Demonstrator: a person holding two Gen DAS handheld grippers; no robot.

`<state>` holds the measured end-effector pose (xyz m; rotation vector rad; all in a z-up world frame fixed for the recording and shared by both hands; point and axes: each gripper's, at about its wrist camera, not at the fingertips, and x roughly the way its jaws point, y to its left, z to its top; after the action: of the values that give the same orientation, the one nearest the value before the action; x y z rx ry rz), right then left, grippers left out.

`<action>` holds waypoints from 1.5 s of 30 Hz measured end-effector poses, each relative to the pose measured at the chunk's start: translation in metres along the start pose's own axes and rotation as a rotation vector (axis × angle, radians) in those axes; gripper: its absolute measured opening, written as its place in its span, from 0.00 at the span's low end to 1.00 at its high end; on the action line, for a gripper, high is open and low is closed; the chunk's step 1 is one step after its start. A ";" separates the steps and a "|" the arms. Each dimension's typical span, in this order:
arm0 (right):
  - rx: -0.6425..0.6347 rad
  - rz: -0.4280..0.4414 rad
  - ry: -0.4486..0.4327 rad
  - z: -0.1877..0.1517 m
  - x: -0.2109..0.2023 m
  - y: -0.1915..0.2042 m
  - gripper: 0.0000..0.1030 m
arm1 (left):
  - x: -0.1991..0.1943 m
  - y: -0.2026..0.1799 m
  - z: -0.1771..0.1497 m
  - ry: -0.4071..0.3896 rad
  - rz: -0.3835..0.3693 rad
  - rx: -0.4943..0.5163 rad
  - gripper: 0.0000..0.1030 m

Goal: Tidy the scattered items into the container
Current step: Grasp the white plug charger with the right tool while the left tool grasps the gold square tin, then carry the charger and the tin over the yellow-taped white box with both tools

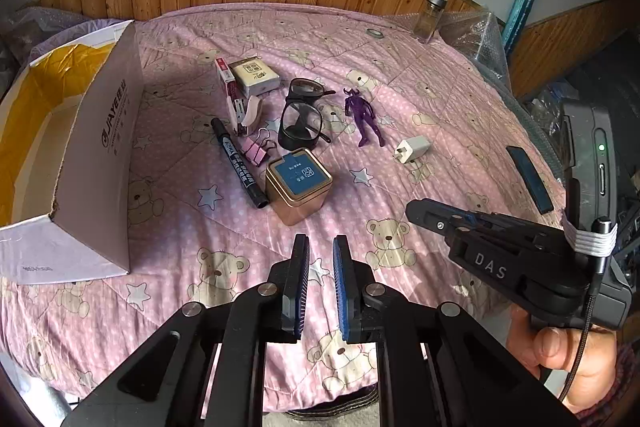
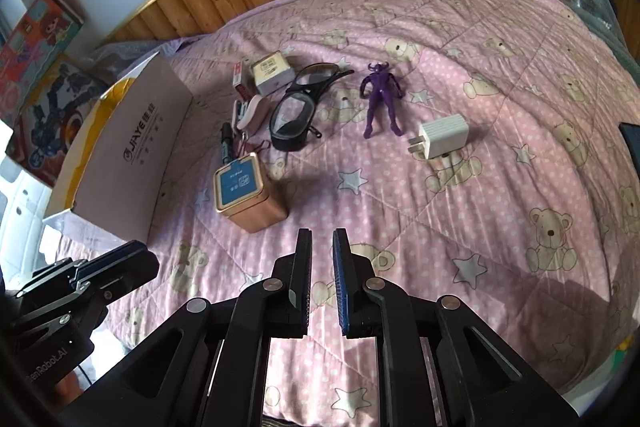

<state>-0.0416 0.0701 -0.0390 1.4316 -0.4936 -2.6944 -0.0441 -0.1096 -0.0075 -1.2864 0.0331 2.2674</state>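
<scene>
While both narrowly parted, empty tools hover over the bed (image 1: 440, 75), the left hand-held gripper (image 1: 321, 247) sits nearer than the right hand-held gripper (image 2: 322, 243) to the gold tin (image 1: 299, 185), just ahead, right of the cardboard box (image 1: 100, 147).

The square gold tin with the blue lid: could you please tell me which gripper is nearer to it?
Left. The left gripper hovers just short of the gold tin; the right gripper is farther to its right.

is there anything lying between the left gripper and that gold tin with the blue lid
Nothing visible does. The left gripper hangs open just short of the gold tin, with only bare pink quilt between them. The black marker lies to the tin's left, off that line.
</scene>
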 end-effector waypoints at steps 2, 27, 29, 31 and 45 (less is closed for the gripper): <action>0.047 0.005 -0.010 0.007 0.001 -0.013 0.48 | 0.009 0.004 0.007 0.011 0.006 -0.022 0.21; 0.106 -0.095 0.072 0.082 0.090 -0.101 0.40 | 0.127 0.033 0.055 0.151 0.042 -0.188 0.62; 0.098 -0.101 0.067 0.083 0.091 -0.102 0.32 | 0.128 0.036 0.057 0.139 0.046 -0.189 0.59; 0.104 -0.096 0.064 0.084 0.090 -0.104 0.29 | 0.130 0.036 0.059 0.139 0.069 -0.174 0.50; 0.134 -0.061 0.044 0.078 0.069 -0.100 0.26 | 0.109 0.031 0.061 0.108 0.059 -0.148 0.49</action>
<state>-0.1341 0.1713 -0.0832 1.5590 -0.6486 -2.7168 -0.1513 -0.0727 -0.0691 -1.5027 -0.0600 2.2834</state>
